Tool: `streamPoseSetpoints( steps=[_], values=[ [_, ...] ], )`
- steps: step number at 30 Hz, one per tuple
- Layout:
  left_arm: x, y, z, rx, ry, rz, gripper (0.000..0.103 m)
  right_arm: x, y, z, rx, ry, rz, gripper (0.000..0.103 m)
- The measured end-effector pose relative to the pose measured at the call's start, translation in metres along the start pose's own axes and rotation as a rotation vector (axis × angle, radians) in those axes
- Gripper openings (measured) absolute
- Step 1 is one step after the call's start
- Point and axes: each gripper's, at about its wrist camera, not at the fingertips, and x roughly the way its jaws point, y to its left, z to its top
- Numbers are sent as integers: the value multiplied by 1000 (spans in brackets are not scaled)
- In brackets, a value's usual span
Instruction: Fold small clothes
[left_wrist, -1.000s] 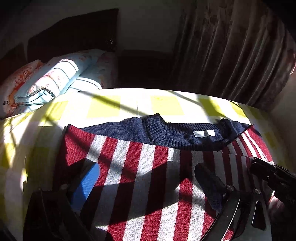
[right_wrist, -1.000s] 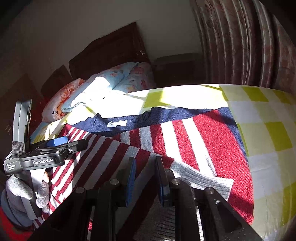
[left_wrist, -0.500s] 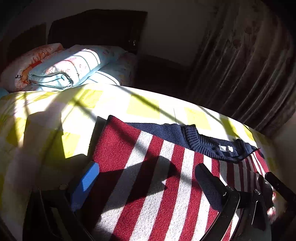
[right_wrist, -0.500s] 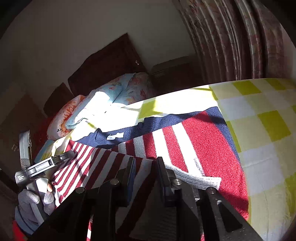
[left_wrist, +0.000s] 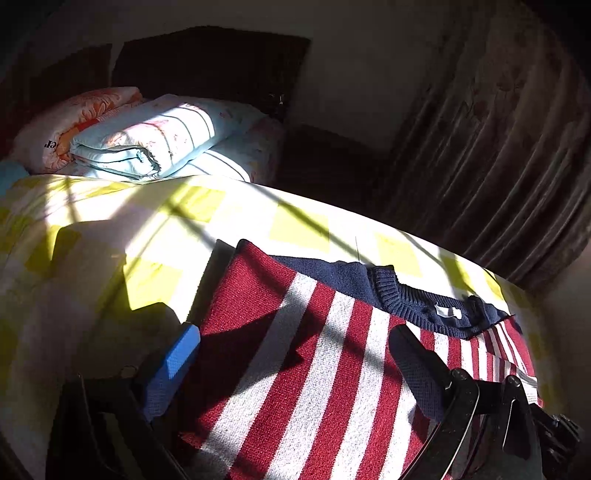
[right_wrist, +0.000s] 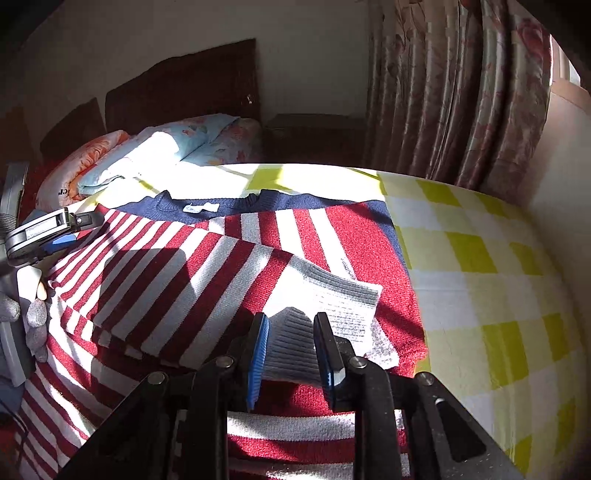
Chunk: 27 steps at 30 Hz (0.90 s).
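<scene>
The right gripper (right_wrist: 291, 347) stood slightly parted, the sweater's grey ribbed cuff (right_wrist: 295, 343) between its pads without clear pressure; the left gripper (left_wrist: 295, 365) gaped wide, empty, above the red-and-white striped sweater (left_wrist: 317, 354), which lay flat on the yellow-checked bedspread (right_wrist: 476, 258), folded bedding (left_wrist: 155, 136) beyond
</scene>
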Motion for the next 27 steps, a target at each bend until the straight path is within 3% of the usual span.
streamPoseSetpoints(
  steps=[3, 4, 8, 12, 16, 18, 22, 24, 25, 27],
  values=[
    [-50, -12, -16, 8, -81, -102, 103, -13, 1, -13, -25, -19, -2, 26],
    [-60, -21, -25, 43, -80, -103, 103, -17, 1, -14, -15, -25, 15, 26],
    [-56, -55, -65, 220, 80, -73, 103, -24, 18, -17, -21, -37, 90, 26],
    [-47, -49, -92, 264, 145, 2, 103, -11, 53, -35, -143, 18, 108, 27],
    [-49, -33, -93, 252, 149, 60, 103, -14, 42, -44, -134, 16, 85, 27],
    [-48, -23, -90, 198, 157, 38, 103, -17, 27, -47, -99, 13, 87, 27],
    [-46, -31, -93, 243, 168, 84, 103, -28, 7, -55, -35, 7, 90, 26],
    [-57, -27, -95, 210, 136, 98, 103, -34, 6, -58, -10, -1, 20, 27],
    [-71, -24, -98, 181, 101, 94, 103, -39, 7, -59, -4, -14, 20, 27],
    [-98, -25, -110, 161, 55, 0, 103, -49, 13, -63, -20, -27, 49, 27]
  ],
)
